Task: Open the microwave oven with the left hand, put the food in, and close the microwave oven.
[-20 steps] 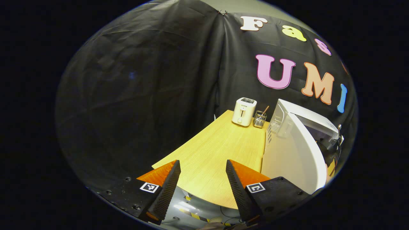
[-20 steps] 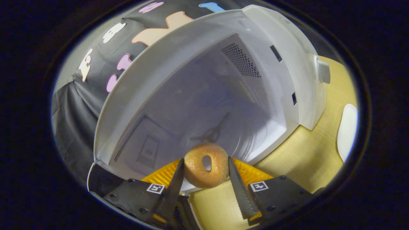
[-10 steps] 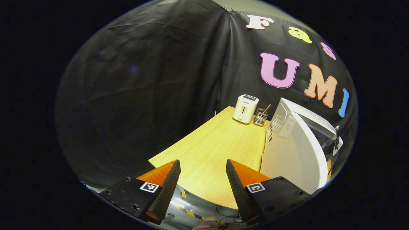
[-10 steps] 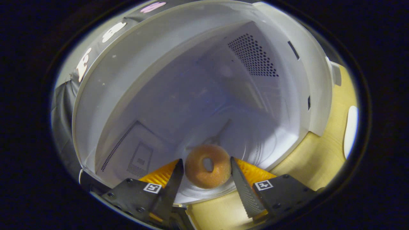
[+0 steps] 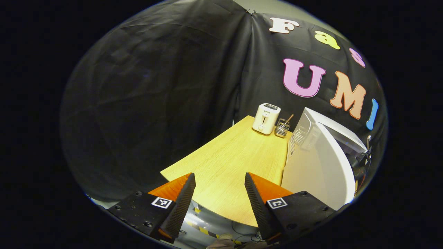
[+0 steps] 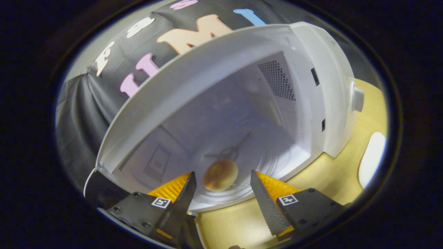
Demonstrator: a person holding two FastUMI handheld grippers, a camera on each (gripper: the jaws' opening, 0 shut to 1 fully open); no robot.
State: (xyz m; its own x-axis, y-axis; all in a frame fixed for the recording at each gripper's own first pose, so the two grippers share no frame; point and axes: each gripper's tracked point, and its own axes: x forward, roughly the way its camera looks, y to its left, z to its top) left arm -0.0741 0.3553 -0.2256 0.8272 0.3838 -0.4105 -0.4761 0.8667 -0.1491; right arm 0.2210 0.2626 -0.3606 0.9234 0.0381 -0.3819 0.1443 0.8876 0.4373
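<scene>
Inside the white microwave oven [image 6: 221, 114], on its round glass turntable, the golden-brown ring doughnut [image 6: 220, 174] now lies free — half a second ago the right gripper [image 6: 220, 186] pinched it; now its fingers are spread and drawn back toward the cavity's front edge. The food is in, so closing the white door [image 5: 322, 169] likely comes next. The left gripper [image 5: 218, 193] hangs spread over the near edge of the pale wooden table [image 5: 238, 162]; a cream toaster [image 5: 265, 118] stands at its far corner.
</scene>
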